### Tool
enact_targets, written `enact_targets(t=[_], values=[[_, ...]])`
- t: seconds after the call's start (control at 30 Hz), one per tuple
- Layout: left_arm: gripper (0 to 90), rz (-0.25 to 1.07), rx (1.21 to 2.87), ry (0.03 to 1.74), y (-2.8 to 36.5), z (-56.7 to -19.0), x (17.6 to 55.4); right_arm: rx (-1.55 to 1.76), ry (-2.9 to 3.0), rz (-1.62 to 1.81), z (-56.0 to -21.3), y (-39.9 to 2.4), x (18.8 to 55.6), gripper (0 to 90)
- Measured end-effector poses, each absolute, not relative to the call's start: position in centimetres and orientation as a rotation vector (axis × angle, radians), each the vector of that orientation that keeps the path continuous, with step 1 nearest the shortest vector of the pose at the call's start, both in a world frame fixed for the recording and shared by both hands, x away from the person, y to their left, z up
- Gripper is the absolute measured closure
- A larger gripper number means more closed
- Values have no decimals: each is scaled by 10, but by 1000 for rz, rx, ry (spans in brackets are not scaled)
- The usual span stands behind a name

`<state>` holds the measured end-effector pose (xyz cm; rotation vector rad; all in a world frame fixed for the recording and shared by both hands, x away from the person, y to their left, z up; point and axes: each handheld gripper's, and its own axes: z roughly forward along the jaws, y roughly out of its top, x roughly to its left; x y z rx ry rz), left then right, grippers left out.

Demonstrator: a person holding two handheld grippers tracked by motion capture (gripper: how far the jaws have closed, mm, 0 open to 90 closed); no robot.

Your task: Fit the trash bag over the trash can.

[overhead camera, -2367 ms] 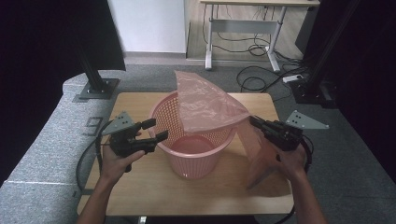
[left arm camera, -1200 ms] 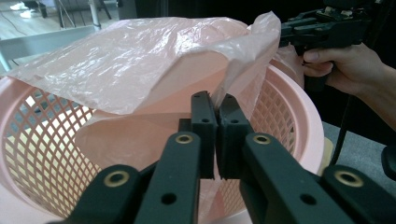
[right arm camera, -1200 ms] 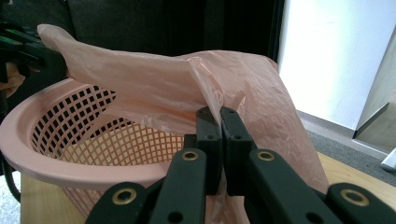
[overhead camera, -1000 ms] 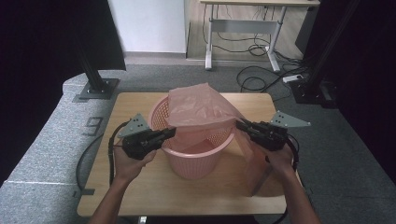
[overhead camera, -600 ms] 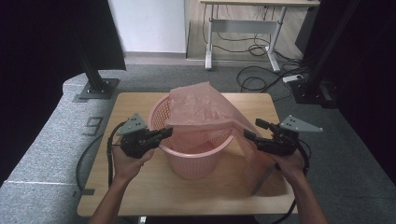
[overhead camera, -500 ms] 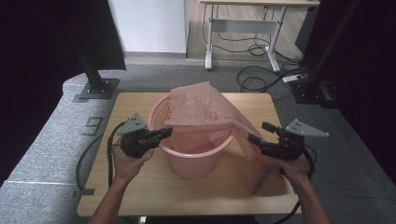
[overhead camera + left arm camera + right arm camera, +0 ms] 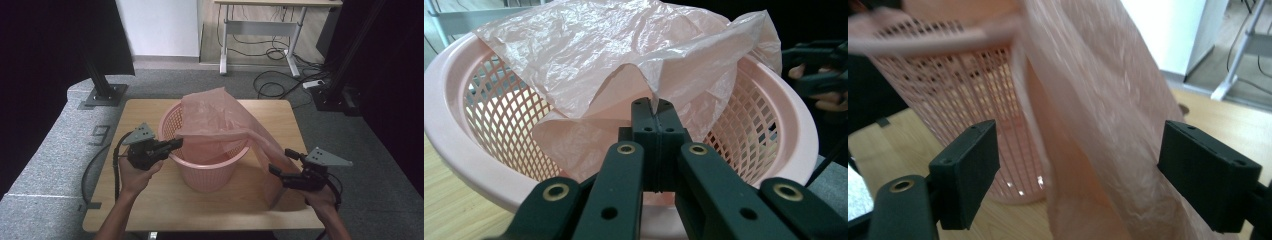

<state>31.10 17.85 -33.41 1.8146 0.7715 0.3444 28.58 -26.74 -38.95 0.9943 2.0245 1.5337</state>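
A pink mesh basket [image 7: 210, 172] stands at the middle of the wooden table [image 7: 150, 205]. A thin pink plastic bag [image 7: 215, 112] lies over its mouth and hangs down its right side to the tabletop. At the basket's left rim [image 7: 454, 150] my left gripper [image 7: 172, 145] is shut on an edge of the bag [image 7: 589, 45]. My right gripper [image 7: 280, 161] is low beside the hanging part and its jaws have just been opening. They now stand wide apart, with the bag [image 7: 1098, 100] loose between the pads [image 7: 968, 170], which do not press on it.
The table's front and right parts are bare wood. Grey carpeted blocks flank the table. Black stand bases [image 7: 102, 95] sit at the far left and far right. A white desk frame [image 7: 260, 30] with cables on the floor stands behind.
My right gripper opened, let go of the bag and moved right and down, away from the basket. The bag's right side now hangs to the table. My left gripper stayed put.
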Motion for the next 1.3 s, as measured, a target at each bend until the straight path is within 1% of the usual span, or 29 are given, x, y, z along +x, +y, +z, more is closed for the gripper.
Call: enact_targets(t=[0.1, 0.2, 0.27, 0.3, 0.4, 0.47, 0.57, 0.63, 0.73, 0.87, 0.93, 1.13, 1.3], values=[[897, 340, 1815, 773, 179, -334, 311, 1028, 2037, 1469, -401, -263, 291, 170], [897, 338, 1815, 775, 179, -334, 312, 1048, 2033, 1417, -411, -260, 295, 200], [897, 337, 1814, 776, 180, -334, 312, 1063, 2030, 1407, -415, -259, 297, 241], [897, 336, 1814, 775, 179, -334, 312, 1062, 2030, 1408, -416, -259, 297, 276], [897, 328, 1812, 779, 179, -335, 313, 1046, 2027, 1414, -419, -262, 298, 440], [897, 326, 1812, 781, 179, -335, 313, 1055, 2024, 1415, -419, -263, 298, 450], [897, 324, 1811, 778, 178, -335, 312, 1084, 2018, 1418, -419, -266, 299, 630], [897, 322, 1811, 778, 178, -335, 312, 1087, 2013, 1423, -418, -268, 299, 696], [897, 317, 1809, 780, 179, -336, 313, 1077, 1984, 1422, -411, -272, 299, 761], [897, 294, 1802, 778, 179, -337, 315, 1055, 1913, 1440, -396, -278, 298, 812], [897, 292, 1808, 772, 177, -336, 316, 1044, 1873, 1466, -386, -281, 298, 823], [893, 284, 1808, 763, 173, -334, 316, 980, 1804, 1535, -360, -281, 300, 835], [892, 261, 1817, 737, 174, -335, 312, 951, 1775, 1548, -351, -285, 298, 841]])
